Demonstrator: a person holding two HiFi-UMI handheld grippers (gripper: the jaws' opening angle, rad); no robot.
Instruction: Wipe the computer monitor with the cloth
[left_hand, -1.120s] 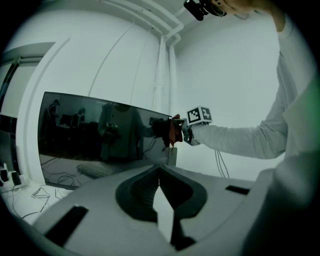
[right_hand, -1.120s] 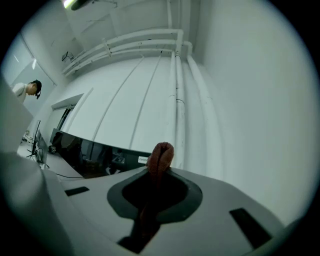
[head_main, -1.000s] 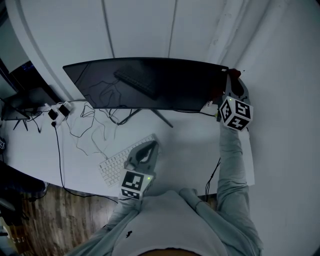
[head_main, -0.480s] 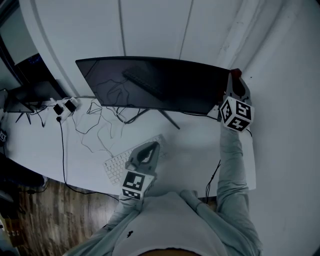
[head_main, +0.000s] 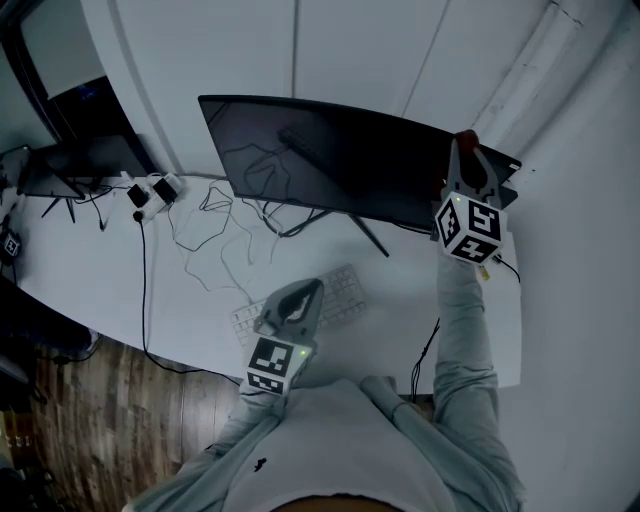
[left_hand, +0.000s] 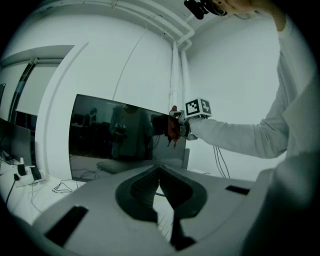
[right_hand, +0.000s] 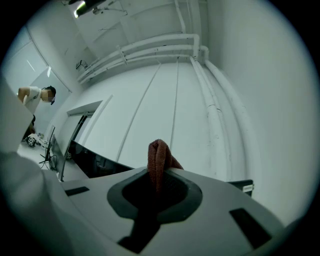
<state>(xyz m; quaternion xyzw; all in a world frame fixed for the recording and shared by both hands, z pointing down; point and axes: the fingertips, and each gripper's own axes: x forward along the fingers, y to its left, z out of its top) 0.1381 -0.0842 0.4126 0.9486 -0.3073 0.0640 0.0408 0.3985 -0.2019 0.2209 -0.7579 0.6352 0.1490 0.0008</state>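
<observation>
The wide dark monitor stands at the back of the white desk. My right gripper is raised at the monitor's upper right part, shut on a reddish-brown cloth that meets the top of the screen. In the right gripper view the cloth sticks up between the jaws, with the monitor's top edge behind. My left gripper hovers low over the white keyboard, shut and empty. The left gripper view shows the monitor and the cloth against its right end.
Loose cables and plug adapters lie on the desk's left part. A second dark screen stands at the far left. A cable hangs off the desk's near edge over the wooden floor. A person stands far left.
The head view has swung, so the monitor sits further right in frame. The right gripper with the cloth has shifted from the monitor's right edge inward along its top. The left gripper stays put.
</observation>
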